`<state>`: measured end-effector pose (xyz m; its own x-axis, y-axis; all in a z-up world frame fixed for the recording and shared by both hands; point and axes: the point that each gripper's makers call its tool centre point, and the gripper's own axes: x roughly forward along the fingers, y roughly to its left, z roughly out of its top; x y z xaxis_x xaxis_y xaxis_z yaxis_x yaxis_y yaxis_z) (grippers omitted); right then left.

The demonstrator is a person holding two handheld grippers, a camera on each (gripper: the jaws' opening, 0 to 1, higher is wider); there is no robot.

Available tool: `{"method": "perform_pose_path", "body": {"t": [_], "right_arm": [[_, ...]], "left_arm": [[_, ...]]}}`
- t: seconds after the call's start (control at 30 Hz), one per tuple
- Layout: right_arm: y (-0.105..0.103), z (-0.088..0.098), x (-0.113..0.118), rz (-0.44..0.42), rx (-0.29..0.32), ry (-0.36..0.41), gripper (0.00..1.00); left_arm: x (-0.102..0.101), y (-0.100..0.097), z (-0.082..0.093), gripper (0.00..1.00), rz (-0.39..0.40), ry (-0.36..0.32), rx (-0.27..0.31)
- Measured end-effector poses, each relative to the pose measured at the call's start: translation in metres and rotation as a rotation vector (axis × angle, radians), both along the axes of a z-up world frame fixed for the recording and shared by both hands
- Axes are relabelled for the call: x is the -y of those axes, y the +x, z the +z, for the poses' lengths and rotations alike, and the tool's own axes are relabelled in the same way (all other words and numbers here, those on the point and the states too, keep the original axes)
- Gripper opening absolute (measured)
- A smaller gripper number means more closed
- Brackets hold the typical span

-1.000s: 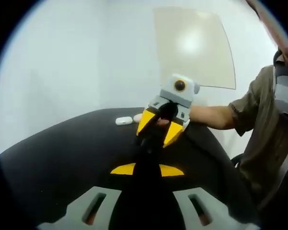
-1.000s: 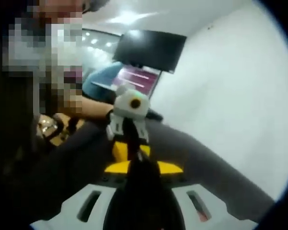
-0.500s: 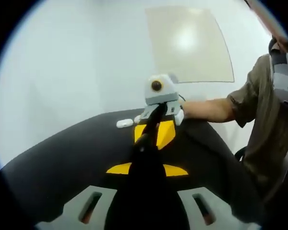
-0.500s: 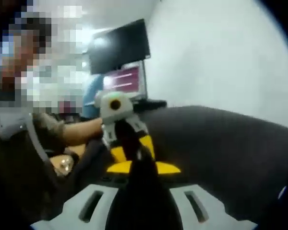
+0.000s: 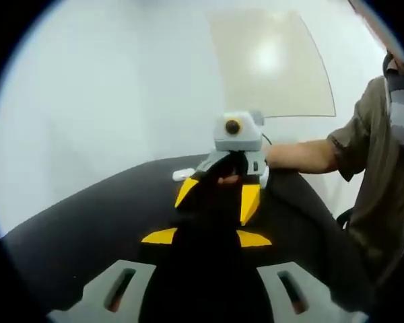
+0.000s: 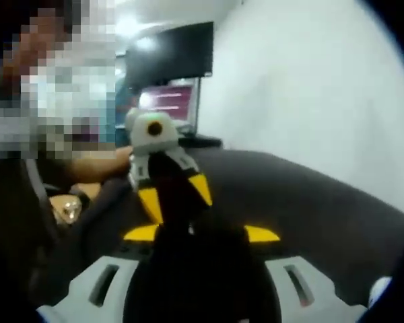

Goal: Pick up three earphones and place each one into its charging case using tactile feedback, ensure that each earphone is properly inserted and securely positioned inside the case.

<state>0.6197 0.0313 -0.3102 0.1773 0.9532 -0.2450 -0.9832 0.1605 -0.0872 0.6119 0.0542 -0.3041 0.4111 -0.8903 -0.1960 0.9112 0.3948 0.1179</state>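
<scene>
On the dark tabletop (image 5: 87, 215), a small white earphone case (image 5: 183, 174) lies just left of the right tool (image 5: 219, 195), light, slick, best pinched across its sides; both tools' closure I cannot tell.

The left gripper view is evenly bright and fairly sharp, with a soft glare patch on the beige wall panel (image 5: 273, 62), while the right gripper view is dimmer and smeared with blur, ceiling lights blown out above the glowing screen (image 6: 167, 101), both bending strongly outward.
</scene>
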Motion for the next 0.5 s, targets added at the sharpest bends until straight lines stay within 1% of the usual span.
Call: {"method": "perform_pose_path", "body": {"t": [0.03,0.07,0.1,0.13,0.17,0.27,0.3,0.33,0.37,0.4,0.43,0.47,0.5], "right_arm": [[0.001,0.000,0.000,-0.012,-0.015,0.002,0.48],[0.003,0.000,-0.002,-0.021,-0.025,0.000,0.48],[0.003,0.001,-0.002,-0.028,-0.024,-0.001,0.48],[0.004,0.002,-0.003,-0.039,-0.018,-0.002,0.48],[0.005,0.004,-0.004,-0.054,-0.015,-0.003,0.48],[0.010,0.008,-0.006,-0.099,-0.020,0.005,0.48],[0.010,0.007,-0.007,-0.104,-0.020,0.003,0.47],[0.013,0.005,-0.006,-0.120,-0.014,-0.015,0.46],[0.015,0.004,-0.006,-0.129,-0.009,-0.027,0.46],[0.015,0.003,-0.006,-0.132,-0.005,-0.034,0.44],[0.015,0.003,-0.006,-0.132,-0.004,-0.037,0.43],[0.015,0.003,-0.006,-0.129,-0.008,-0.036,0.43],[0.014,0.003,-0.006,-0.128,-0.012,-0.033,0.41]], "left_arm": [[-0.001,0.000,0.004,0.29,0.001,-0.024,0.001],[-0.002,0.000,0.013,0.29,0.001,-0.071,0.008],[-0.005,0.001,0.022,0.29,0.010,-0.120,0.019],[-0.007,0.002,0.028,0.29,0.018,-0.153,0.020],[-0.013,0.004,0.036,0.29,0.033,-0.201,0.020],[-0.031,0.017,0.058,0.28,0.124,-0.314,0.066],[-0.038,0.022,0.063,0.27,0.163,-0.330,0.083],[-0.045,0.027,0.066,0.27,0.206,-0.333,0.110],[-0.052,0.032,0.066,0.26,0.253,-0.313,0.144],[-0.060,0.039,0.067,0.26,0.312,-0.280,0.188],[-0.065,0.042,0.069,0.26,0.347,-0.262,0.228],[-0.070,0.044,0.074,0.25,0.373,-0.275,0.248],[-0.074,0.045,0.079,0.25,0.391,-0.302,0.259]]}}
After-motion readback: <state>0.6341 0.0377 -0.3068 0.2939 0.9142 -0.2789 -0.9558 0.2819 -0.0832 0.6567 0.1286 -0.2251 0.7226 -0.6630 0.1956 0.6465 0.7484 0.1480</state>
